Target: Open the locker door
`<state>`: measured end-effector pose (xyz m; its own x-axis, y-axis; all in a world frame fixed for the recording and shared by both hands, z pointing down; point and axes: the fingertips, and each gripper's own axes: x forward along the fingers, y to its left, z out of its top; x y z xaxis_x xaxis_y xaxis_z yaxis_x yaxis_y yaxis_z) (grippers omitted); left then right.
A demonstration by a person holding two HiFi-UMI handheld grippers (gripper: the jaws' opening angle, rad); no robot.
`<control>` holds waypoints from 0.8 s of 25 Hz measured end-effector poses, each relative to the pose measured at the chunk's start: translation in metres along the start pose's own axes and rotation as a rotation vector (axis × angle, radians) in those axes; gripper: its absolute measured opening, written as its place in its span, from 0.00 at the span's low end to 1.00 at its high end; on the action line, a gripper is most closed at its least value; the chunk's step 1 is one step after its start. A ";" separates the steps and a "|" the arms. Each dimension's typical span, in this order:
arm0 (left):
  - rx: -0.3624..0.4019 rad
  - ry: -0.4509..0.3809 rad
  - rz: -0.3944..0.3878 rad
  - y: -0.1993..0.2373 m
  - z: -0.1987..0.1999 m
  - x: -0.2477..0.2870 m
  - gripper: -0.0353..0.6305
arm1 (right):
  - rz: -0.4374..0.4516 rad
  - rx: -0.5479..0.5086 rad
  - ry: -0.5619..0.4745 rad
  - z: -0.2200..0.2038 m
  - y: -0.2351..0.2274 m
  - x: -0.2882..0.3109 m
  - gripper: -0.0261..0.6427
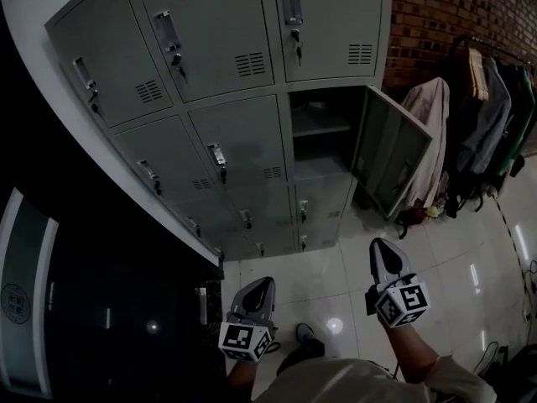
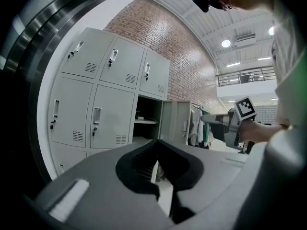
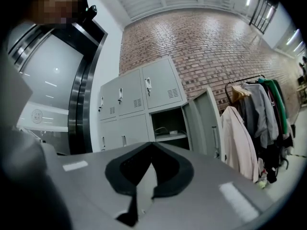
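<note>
A bank of grey lockers (image 1: 210, 99) stands against a white wall. One door (image 1: 388, 149) in the middle row, right column, hangs swung out to the right, and the compartment (image 1: 323, 133) behind it shows a shelf. The same open compartment (image 2: 146, 116) (image 3: 169, 126) and its door (image 2: 176, 121) (image 3: 208, 123) appear in both gripper views. My left gripper (image 1: 267, 282) (image 2: 158, 140) and right gripper (image 1: 377, 243) (image 3: 152, 143) are held low over the floor, well short of the lockers. Both are shut with nothing between their jaws. The right gripper (image 2: 211, 120) also shows in the left gripper view.
A clothes rack with several jackets (image 1: 491, 99) stands to the right of the open door, before a brick wall (image 1: 436, 7). A dark glass-fronted panel (image 1: 101, 309) fills the left. Glossy floor tiles (image 1: 327, 275) lie between me and the lockers.
</note>
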<state>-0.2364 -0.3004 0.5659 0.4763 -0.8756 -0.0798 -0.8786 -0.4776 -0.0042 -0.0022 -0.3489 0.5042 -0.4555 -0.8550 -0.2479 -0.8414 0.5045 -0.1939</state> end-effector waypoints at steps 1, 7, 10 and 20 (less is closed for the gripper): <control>0.014 -0.003 -0.007 -0.010 0.003 -0.005 0.09 | -0.001 -0.007 0.001 0.003 0.002 -0.011 0.04; 0.047 -0.016 0.027 -0.077 0.019 -0.060 0.09 | 0.011 -0.034 -0.014 0.026 0.014 -0.099 0.04; 0.033 -0.042 0.039 -0.124 0.025 -0.087 0.09 | 0.042 -0.042 -0.024 0.039 0.019 -0.149 0.04; 0.047 -0.035 -0.013 -0.283 0.031 -0.178 0.09 | 0.052 -0.030 -0.043 0.074 0.027 -0.326 0.04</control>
<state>-0.0740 -0.0075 0.5500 0.4872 -0.8658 -0.1138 -0.8732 -0.4845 -0.0523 0.1451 -0.0480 0.5098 -0.4867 -0.8214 -0.2975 -0.8256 0.5438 -0.1508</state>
